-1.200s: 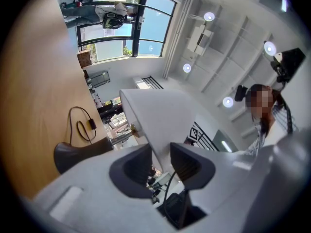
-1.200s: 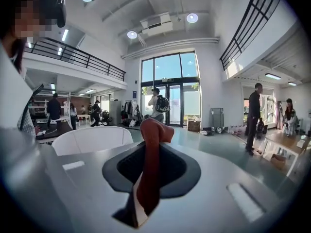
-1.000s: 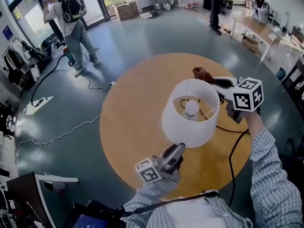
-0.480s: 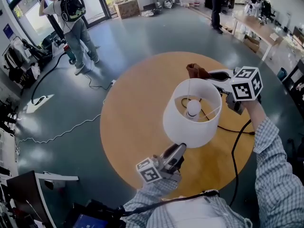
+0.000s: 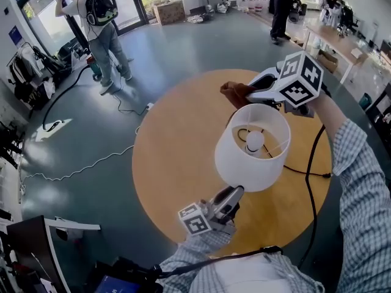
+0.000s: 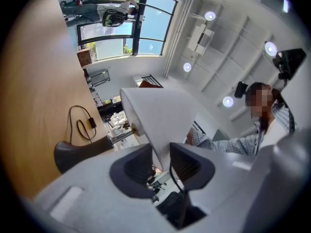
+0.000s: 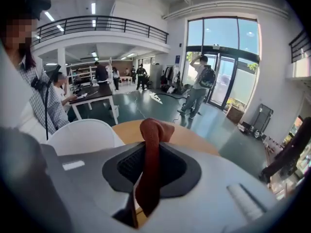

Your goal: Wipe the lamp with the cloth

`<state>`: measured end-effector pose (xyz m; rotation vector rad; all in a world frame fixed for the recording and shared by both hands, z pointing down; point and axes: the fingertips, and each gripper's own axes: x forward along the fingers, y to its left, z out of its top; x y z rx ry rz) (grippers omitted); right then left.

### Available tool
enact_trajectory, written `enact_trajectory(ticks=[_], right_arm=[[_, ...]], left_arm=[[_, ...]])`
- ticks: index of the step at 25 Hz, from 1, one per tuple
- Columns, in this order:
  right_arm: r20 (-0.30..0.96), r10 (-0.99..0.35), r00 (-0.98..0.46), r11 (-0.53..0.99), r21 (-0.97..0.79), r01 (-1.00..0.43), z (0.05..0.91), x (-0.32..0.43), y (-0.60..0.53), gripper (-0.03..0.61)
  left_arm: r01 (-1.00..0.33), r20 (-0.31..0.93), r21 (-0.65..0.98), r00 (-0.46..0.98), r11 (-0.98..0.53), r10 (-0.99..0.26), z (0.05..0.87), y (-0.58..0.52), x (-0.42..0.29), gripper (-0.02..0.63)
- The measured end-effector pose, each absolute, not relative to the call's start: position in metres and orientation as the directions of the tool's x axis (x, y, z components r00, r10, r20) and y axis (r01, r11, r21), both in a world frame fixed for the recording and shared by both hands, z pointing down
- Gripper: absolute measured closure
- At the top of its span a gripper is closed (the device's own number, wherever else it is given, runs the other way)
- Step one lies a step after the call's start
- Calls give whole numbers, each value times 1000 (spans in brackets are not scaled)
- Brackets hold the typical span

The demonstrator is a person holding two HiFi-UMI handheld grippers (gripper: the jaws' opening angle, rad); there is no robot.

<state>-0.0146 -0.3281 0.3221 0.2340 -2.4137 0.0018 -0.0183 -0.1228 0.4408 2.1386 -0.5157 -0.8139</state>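
Note:
The lamp's white shade (image 5: pixel 244 160) stands over the round wooden table (image 5: pixel 171 157), and its bulb (image 5: pixel 253 140) shows inside. My left gripper (image 5: pixel 235 191) is shut on the shade's near lower rim. In the left gripper view the shade's wall (image 6: pixel 160 115) runs between the pads of the left gripper (image 6: pixel 161 152), with the dark lamp base (image 6: pixel 73 152) beside it. My right gripper (image 5: pixel 250 92) is at the shade's far rim, shut on a brown cloth (image 5: pixel 232 92). The cloth (image 7: pixel 156 127) bunches out past the tips of the right gripper (image 7: pixel 151 152).
A black cord (image 5: pixel 311 163) runs across the table's right side. A person with a backpack (image 5: pixel 101 23) stands on the grey floor at the far left, and others are by tables at the far right. White cable (image 5: pixel 79 173) lies on the floor at the left.
My right gripper has carried the cloth from the shade's right side round to its far rim, rolling as it went. The left gripper and the lamp have stayed put.

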Motion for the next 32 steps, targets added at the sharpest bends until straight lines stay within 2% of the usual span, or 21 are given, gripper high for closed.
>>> enact_trajectory(ticks=[7, 15, 23, 27, 32], right_arm=[[794, -69, -604, 985, 149, 82, 316, -53, -306, 511], [864, -39, -502, 924, 222, 310, 321, -101, -260, 511], [840, -13, -542, 861, 285, 422, 317, -126, -189, 511], [838, -64, -542, 781, 380, 496, 318, -124, -159, 511], [808, -97, -581, 719, 460, 520, 321, -117, -122, 511]], left_arm=[[-94, -380, 782, 712, -617, -591, 440, -124, -16, 502], [-95, -379, 781, 713, -617, -589, 443, -123, -17, 503], [-98, -371, 781, 722, -617, -584, 445, -124, -18, 503], [-97, -371, 783, 721, -615, -585, 445, -126, -20, 503], [-95, -367, 784, 726, -613, -581, 445, -125, -22, 504]])
